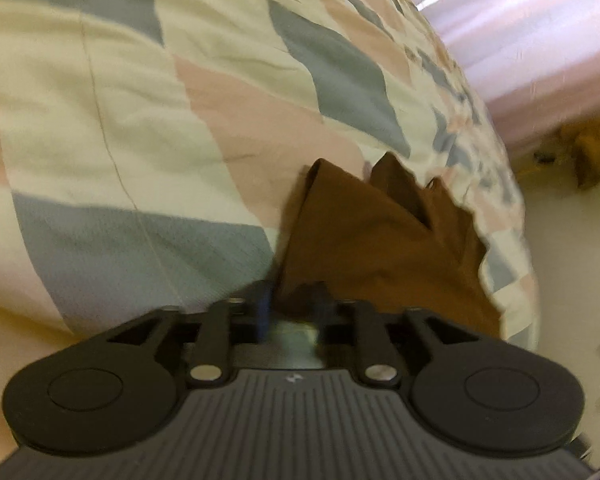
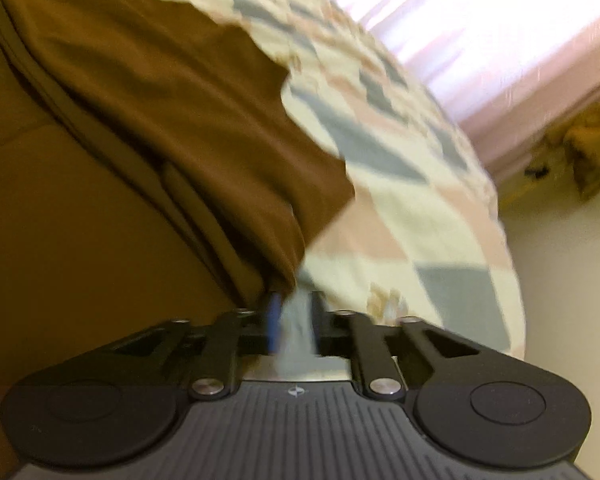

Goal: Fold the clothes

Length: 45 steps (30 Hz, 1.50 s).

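We see two hand-held grippers over a bed covered by a patchwork quilt (image 1: 100, 92) in cream, pink and grey-blue squares.

Left wrist view: our left gripper (image 1: 290, 300) has its fingers drawn close together, pinching the near edge of a brown garment (image 1: 364, 240). The cloth runs straight ahead of the fingertips and slightly to the right, bunched, with two pointed folds standing up at its far end. It sits near the quilt's right edge. Left of the gripper is only quilt. Far right and ahead, a pink curtain (image 1: 540, 40) and a yellowish-brown heap (image 1: 592, 152) on the pale floor (image 1: 572, 260).

Right wrist view: blurred. Our right gripper (image 2: 294, 312) has its fingers narrow, a blue pad on the left finger (image 2: 274, 320). The brown garment (image 2: 160, 92) comes down to the left fingertip, with a ribbed band running diagonally from the upper left toward the fingers. The gap between the fingers shows pale blur, so we cannot tell whether cloth is actually pinched. The garment fills everything ahead-left of this gripper; the quilt (image 2: 400, 200) lies ahead-right, with the curtain (image 2: 500, 40) and the same yellowish-brown heap (image 2: 588, 140) beyond it.
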Available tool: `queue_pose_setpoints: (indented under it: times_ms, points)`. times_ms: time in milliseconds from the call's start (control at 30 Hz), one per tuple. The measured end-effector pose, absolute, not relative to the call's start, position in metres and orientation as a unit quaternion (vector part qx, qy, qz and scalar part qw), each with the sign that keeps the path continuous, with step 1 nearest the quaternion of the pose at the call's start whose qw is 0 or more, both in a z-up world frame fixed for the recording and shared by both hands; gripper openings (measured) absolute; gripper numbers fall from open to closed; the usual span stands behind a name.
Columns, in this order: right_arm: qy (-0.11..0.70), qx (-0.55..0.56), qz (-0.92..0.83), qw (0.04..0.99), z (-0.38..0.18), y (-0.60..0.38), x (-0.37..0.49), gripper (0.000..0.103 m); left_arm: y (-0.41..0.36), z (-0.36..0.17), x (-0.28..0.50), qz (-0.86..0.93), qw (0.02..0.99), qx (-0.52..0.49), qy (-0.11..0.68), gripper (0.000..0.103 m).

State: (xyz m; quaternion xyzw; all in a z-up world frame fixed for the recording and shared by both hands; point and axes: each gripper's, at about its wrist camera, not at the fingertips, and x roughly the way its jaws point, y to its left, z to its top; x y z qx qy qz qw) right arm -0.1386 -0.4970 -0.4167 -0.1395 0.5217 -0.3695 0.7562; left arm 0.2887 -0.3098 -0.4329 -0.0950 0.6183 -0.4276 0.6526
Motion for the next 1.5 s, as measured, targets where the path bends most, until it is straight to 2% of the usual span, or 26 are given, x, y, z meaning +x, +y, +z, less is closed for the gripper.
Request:
queue_pose_setpoints:
  times_ms: [200, 333, 467, 500, 567, 600, 633, 833, 967, 1100, 1167, 1233, 1300, 1367, 1400, 1467, 1500]
  points:
    - [0.538, -0.210, -0.341, 0.742, -0.430, -0.494, -0.125, 0.022, -0.300, -0.436, 0.283, -0.410, 0.625, -0.148, 0.647, 0.035]
    - [0.541, -0.243, -0.326, 0.736, -0.436, -0.497, -0.121, 0.021, -0.292, -0.441, 0.278, -0.394, 0.611, -0.185, 0.661, 0.048]
    - [0.542, -0.251, -0.322, 0.734, -0.441, -0.498, -0.121, 0.015, -0.292, -0.457, 0.281, -0.368, 0.604, -0.224, 0.670, 0.049]
    - [0.543, -0.252, -0.322, 0.733, -0.442, -0.499, -0.121, 0.008, -0.293, -0.460, 0.283, -0.362, 0.603, -0.234, 0.671, 0.044]
    - [0.542, -0.251, -0.323, 0.734, -0.442, -0.501, -0.122, 0.003, -0.298, -0.463, 0.289, -0.355, 0.608, -0.245, 0.667, 0.028]
    - [0.540, -0.249, -0.324, 0.736, -0.442, -0.502, -0.122, 0.001, -0.302, -0.460, 0.293, -0.360, 0.617, -0.238, 0.658, 0.005]
    - [0.536, -0.249, -0.325, 0.738, -0.439, -0.500, -0.123, 0.001, -0.306, -0.455, 0.295, -0.370, 0.625, -0.230, 0.647, 0.002]
    - [0.518, -0.242, -0.333, 0.749, -0.420, -0.495, -0.131, 0.001, -0.318, -0.399, 0.300, -0.463, 0.679, -0.153, 0.549, 0.003]
    - [0.560, -0.240, -0.302, 0.733, -0.452, -0.494, -0.133, 0.001, -0.326, -0.426, 0.287, -0.452, 0.681, -0.060, 0.573, 0.003]
    - [0.568, -0.248, -0.299, 0.726, -0.455, -0.493, -0.129, 0.004, -0.312, -0.446, 0.288, -0.428, 0.673, -0.098, 0.595, 0.006]
    - [0.564, -0.230, -0.308, 0.731, -0.445, -0.494, -0.132, 0.012, -0.303, -0.449, 0.291, -0.415, 0.661, -0.143, 0.608, 0.018]
    - [0.557, -0.207, -0.320, 0.738, -0.433, -0.493, -0.136, 0.021, -0.292, -0.451, 0.292, -0.404, 0.645, -0.192, 0.620, 0.047]
    - [0.546, -0.180, -0.333, 0.747, -0.423, -0.491, -0.140, 0.023, -0.285, -0.457, 0.292, -0.387, 0.629, -0.241, 0.630, 0.062]
    - [0.540, -0.162, -0.342, 0.752, -0.419, -0.488, -0.141, 0.024, -0.290, -0.461, 0.289, -0.369, 0.632, -0.261, 0.630, 0.062]
    - [0.538, -0.156, -0.344, 0.754, -0.418, -0.487, -0.141, 0.024, -0.291, -0.463, 0.289, -0.361, 0.635, -0.266, 0.629, 0.057]
    - [0.534, -0.143, -0.348, 0.757, -0.418, -0.483, -0.140, 0.024, -0.296, -0.461, 0.285, -0.344, 0.655, -0.257, 0.622, 0.033]
    - [0.533, -0.138, -0.350, 0.758, -0.417, -0.481, -0.140, 0.024, -0.299, -0.454, 0.282, -0.339, 0.673, -0.239, 0.612, 0.006]
